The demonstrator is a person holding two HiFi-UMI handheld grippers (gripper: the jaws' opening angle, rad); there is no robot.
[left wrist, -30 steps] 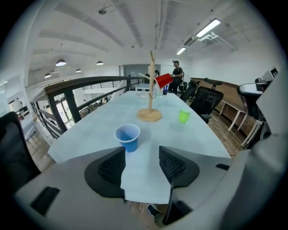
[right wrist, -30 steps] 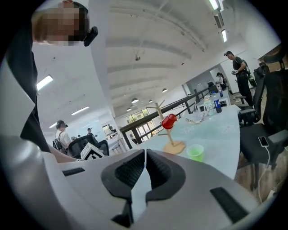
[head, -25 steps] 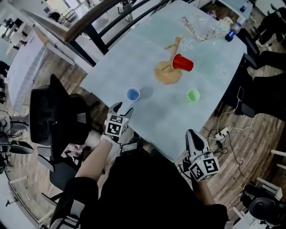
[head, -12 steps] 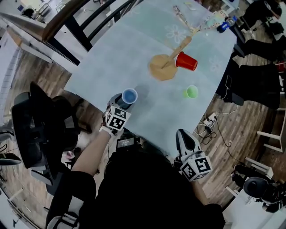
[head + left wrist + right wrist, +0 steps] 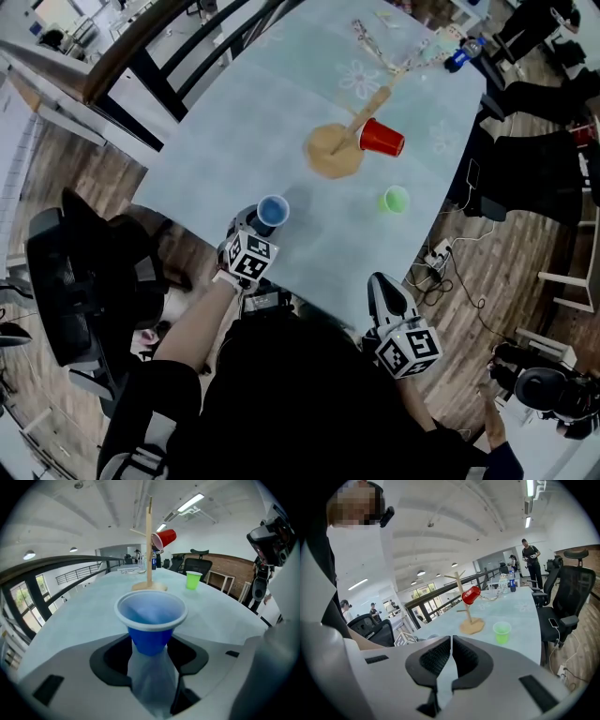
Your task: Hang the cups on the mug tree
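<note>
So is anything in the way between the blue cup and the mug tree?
Nothing visible. Only bare table lies between the blue cup and the mug tree. The green cup stands off to one side.

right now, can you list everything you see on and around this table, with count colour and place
table: one, pale blue cover, centre of the head view
mug tree: one, wooden, mid table
red cup: one, red, hung on a mug tree branch
green cup: one, green, upright on the table, right of the tree
blue cup: one, blue, upright near the table's near edge
bottle: one, blue, far end of the table
office chairs: several, black, on the floor at both sides
cables: a few, floor at the right
left gripper: one, grey, jaws just been closing, now against the blue cup's sides
right gripper: one, grey, shut and empty, off the near edge
</note>
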